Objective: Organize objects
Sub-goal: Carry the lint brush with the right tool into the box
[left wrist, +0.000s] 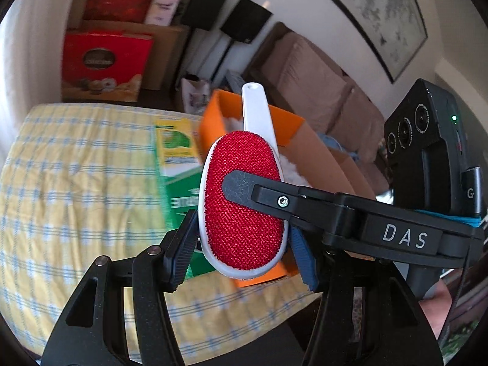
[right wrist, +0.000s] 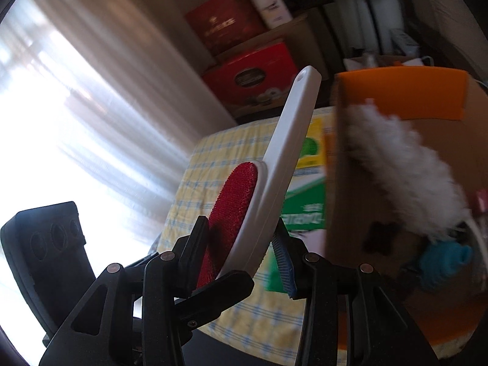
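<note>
A lint brush (left wrist: 241, 210) with a red fabric pad and a white handle hangs above the table, held by both grippers. My left gripper (left wrist: 241, 259) is shut on the brush head's two long edges. One of the right gripper's fingers (left wrist: 244, 184) lies across the red pad. In the right wrist view the right gripper (right wrist: 241, 253) clamps the lint brush (right wrist: 274, 177) by its face and back, and one of the left gripper's fingers (right wrist: 225, 283) shows below it. An open orange cardboard box (left wrist: 283, 122) stands just behind; the orange box (right wrist: 402, 91) holds a white fluffy duster (right wrist: 396, 158).
The table (left wrist: 76, 183) wears a yellow check cloth. A green and yellow carton (left wrist: 177, 152) lies beside the orange box. Red gift boxes (left wrist: 103, 64) and cardboard cartons stack against the far wall. A brown sofa (left wrist: 320, 91) stands to the right, a bright curtain (right wrist: 76, 91) to the left.
</note>
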`<state>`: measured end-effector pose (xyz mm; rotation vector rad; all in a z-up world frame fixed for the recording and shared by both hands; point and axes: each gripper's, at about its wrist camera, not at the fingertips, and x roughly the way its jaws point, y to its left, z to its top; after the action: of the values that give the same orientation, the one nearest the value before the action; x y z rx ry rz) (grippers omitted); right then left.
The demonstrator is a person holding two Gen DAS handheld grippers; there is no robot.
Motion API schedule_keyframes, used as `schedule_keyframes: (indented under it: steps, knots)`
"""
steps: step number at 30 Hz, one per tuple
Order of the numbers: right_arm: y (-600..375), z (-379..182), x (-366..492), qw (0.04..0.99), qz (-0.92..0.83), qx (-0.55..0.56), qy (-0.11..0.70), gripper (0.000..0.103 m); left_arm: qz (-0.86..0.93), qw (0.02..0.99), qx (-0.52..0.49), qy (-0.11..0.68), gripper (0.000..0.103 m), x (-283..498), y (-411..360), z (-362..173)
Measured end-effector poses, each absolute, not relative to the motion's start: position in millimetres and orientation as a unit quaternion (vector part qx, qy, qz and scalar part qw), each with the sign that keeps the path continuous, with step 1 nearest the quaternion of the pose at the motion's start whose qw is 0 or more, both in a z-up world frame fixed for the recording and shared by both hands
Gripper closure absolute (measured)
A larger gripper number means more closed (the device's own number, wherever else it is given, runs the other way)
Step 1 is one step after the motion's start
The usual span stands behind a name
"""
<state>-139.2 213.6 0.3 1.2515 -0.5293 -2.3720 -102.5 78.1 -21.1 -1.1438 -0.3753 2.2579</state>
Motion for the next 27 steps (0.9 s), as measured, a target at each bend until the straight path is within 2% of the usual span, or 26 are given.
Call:
schedule_keyframes:
  steps: [14, 25, 27]
  knots:
    - [297.5, -12.9, -119.6, 0.146, -0.851, 0.446, -0.238, 0.06, 0.829, 0.317, -0.455, -0.073, 0.048, -104.2, 168.6, -35.2]
    - [315.5, -26.9, -117.7, 0.144, -0.843, 0.451, -0.257, 0.06, 0.836, 0.307, -0.455, -0.028, 0.047, -94.2, 191.3, -41.1]
    - [317.1, -27.6, -116.7, 0.141, -0.843, 0.452, -0.256, 0.064, 0.839, 0.3, -0.454, -0.016, 0.049, -93.7, 195.1, -40.3]
